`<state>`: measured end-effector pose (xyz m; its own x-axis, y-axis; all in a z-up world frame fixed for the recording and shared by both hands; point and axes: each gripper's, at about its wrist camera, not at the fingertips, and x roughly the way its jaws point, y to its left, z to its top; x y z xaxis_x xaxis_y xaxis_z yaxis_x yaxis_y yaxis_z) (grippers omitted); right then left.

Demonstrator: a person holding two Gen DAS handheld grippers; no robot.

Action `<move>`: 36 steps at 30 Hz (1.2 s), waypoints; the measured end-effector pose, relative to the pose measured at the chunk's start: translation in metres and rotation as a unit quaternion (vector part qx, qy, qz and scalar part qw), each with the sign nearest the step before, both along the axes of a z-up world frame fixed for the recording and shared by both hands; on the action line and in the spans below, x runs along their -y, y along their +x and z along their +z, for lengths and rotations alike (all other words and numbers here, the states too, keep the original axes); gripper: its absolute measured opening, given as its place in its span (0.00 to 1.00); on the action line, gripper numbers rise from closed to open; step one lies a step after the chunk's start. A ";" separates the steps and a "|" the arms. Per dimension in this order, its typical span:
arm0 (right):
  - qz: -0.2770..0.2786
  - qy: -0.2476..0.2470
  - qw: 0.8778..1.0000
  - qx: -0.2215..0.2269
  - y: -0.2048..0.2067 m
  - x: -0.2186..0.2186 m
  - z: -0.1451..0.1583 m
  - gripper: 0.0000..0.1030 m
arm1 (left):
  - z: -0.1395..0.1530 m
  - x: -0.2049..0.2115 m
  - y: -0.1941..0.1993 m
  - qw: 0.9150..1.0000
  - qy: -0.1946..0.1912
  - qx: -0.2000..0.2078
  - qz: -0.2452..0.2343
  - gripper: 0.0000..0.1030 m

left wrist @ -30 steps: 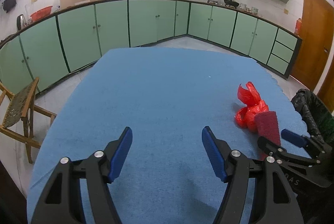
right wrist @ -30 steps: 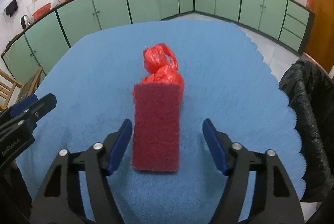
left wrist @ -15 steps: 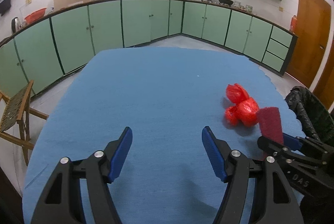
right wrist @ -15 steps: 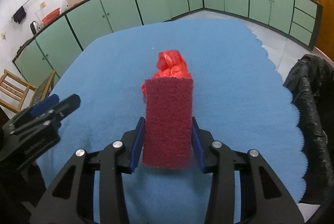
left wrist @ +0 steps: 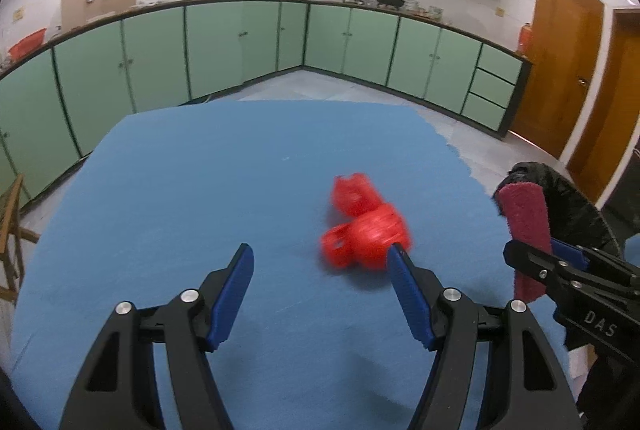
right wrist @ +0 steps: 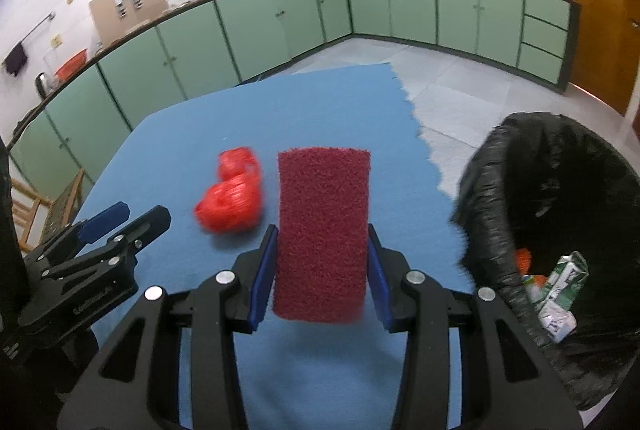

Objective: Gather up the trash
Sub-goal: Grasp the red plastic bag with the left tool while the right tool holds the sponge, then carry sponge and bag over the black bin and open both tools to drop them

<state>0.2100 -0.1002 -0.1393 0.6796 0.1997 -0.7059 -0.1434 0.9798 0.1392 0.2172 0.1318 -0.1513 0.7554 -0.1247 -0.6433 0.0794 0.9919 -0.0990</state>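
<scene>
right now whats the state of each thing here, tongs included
left tongs: open, empty, above the blue cloth
right tongs: shut on the scouring pad
scouring pad: dark red, held upright off the cloth
red plastic bag: crumpled, lying loose on the cloth, blurred
bin bag: black, open beside the table, cartons already inside
blue cloth: spread flat

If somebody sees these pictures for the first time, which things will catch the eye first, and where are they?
First is the dark red scouring pad, held upright between the fingers of the right gripper above the blue tablecloth. Next comes the crumpled red plastic bag, lying on the cloth to the pad's left. On the right stands a bin with a black liner, with a crushed carton inside.
</scene>
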 end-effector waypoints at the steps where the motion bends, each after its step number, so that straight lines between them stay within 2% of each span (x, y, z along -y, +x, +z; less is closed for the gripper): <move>1: -0.004 -0.001 1.000 0.002 0.002 0.005 0.001 0.39 | 0.001 0.005 0.003 1.000 0.000 0.002 -0.003 0.66; 10: -0.028 -0.002 1.000 0.013 0.006 0.038 -0.001 0.39 | -0.015 0.041 0.041 1.000 0.016 -0.009 -0.012 0.66; 16: -0.035 0.003 0.999 0.010 0.004 0.046 -0.005 0.39 | -0.037 0.050 0.063 0.998 0.028 -0.053 -0.006 0.65; 18: -0.037 0.004 0.999 0.011 0.004 0.047 -0.005 0.39 | -0.041 0.050 0.066 0.998 0.025 -0.065 -0.009 0.44; 20: -0.038 0.006 0.999 0.012 0.003 0.048 -0.003 0.39 | -0.042 0.048 0.066 0.997 0.018 -0.069 -0.007 0.42; 25: -0.038 0.007 0.999 0.018 -0.001 0.050 0.004 0.39 | -0.030 0.046 0.054 0.998 0.011 -0.053 -0.009 0.37; 36: -0.048 0.010 0.997 0.053 -0.031 0.059 0.047 0.39 | 0.034 0.057 -0.003 0.999 0.000 0.000 -0.042 0.37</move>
